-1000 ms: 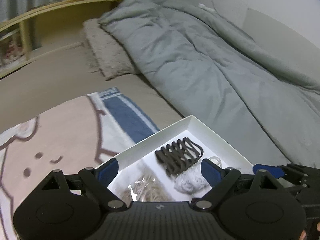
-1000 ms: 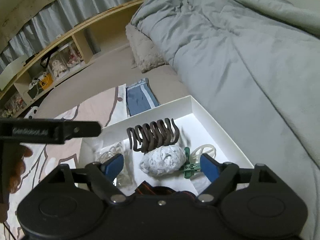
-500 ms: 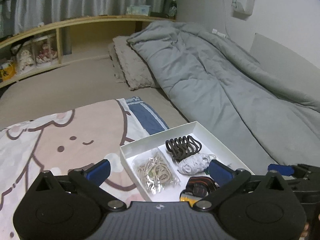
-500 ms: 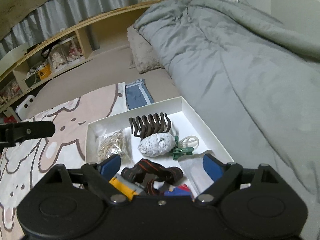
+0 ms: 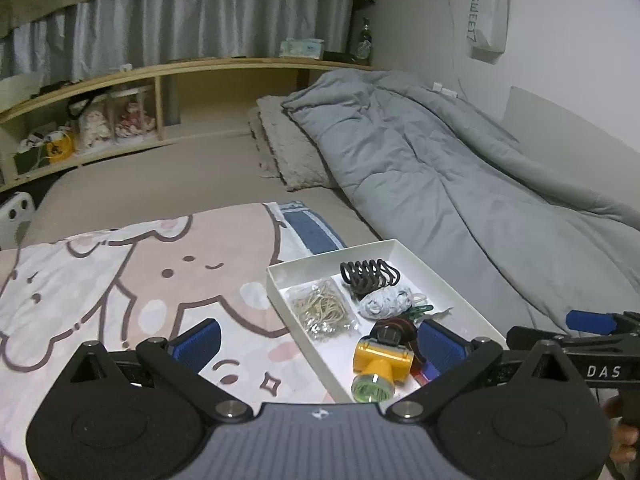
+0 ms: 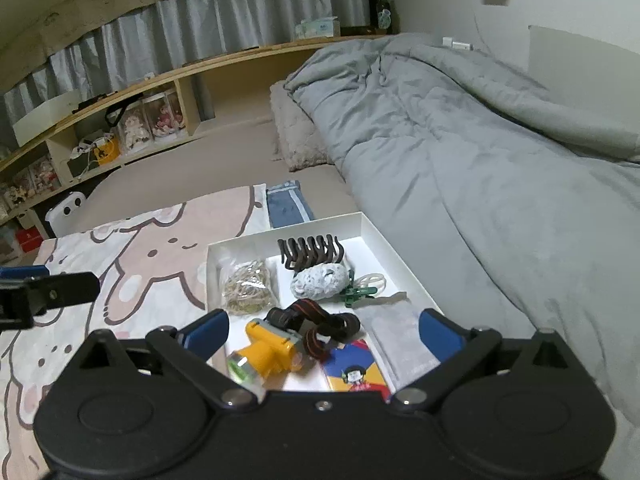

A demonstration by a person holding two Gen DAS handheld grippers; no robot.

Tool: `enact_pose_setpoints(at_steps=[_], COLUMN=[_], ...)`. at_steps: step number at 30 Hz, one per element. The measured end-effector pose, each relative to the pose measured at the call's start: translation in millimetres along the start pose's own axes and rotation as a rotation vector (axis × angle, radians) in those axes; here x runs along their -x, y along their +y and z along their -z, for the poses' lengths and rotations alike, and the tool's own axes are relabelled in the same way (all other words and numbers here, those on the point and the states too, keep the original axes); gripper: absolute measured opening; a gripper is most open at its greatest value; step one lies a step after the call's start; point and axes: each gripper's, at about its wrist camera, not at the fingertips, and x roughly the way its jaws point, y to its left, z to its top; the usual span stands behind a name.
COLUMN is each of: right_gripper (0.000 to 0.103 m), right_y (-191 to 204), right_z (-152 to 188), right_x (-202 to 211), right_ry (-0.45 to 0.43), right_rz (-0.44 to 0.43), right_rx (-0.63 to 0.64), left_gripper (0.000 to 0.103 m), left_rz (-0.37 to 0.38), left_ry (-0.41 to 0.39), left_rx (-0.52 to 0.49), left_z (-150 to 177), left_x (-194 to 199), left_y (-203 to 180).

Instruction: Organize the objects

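White box (image 6: 394, 256) on cartoon blanket (image 5: 120, 276), 12 o'clock of both grippers. Contents: brown hair claw (image 6: 310, 251) at far end, rubber bands (image 6: 248, 288) at 9 o'clock side, grey scrunchie (image 6: 320, 282) centre, green clip (image 6: 357, 294), yellow headlamp (image 6: 268, 350) nearest. Left gripper (image 5: 320, 342) wide open, empty. Right gripper (image 6: 324, 330) opening, nothing between pads. Grey duvet (image 5: 460, 184) at 2 o'clock, touching box edge. Shelf (image 5: 160, 72) beyond.
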Motion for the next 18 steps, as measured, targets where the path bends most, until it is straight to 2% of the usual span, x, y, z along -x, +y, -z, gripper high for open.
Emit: enact_pose_setpoints(at_steps=[5, 10, 18], right_gripper=[0.103, 0.103, 0.103], right_y=[2.8, 7.9, 11.6], right_z=[11.8, 25.7, 45.0], right_x=[20.4, 34.8, 44.5], right_ry=[-0.010, -0.017, 0.000], right_rz=[0.010, 0.014, 0.016], right_rx=[0.012, 0.039, 0.053], left_gripper=[0.103, 0.103, 0.103], left_rz=[0.001, -0.063, -0.083], left_ry=[0.004, 0.030, 0.068], left_rx=[0.014, -0.008, 0.031], left_z=[18.4, 39.3, 64.6], left_x=[20.1, 30.1, 32.7], left_y=[0.1, -2.4, 10.5])
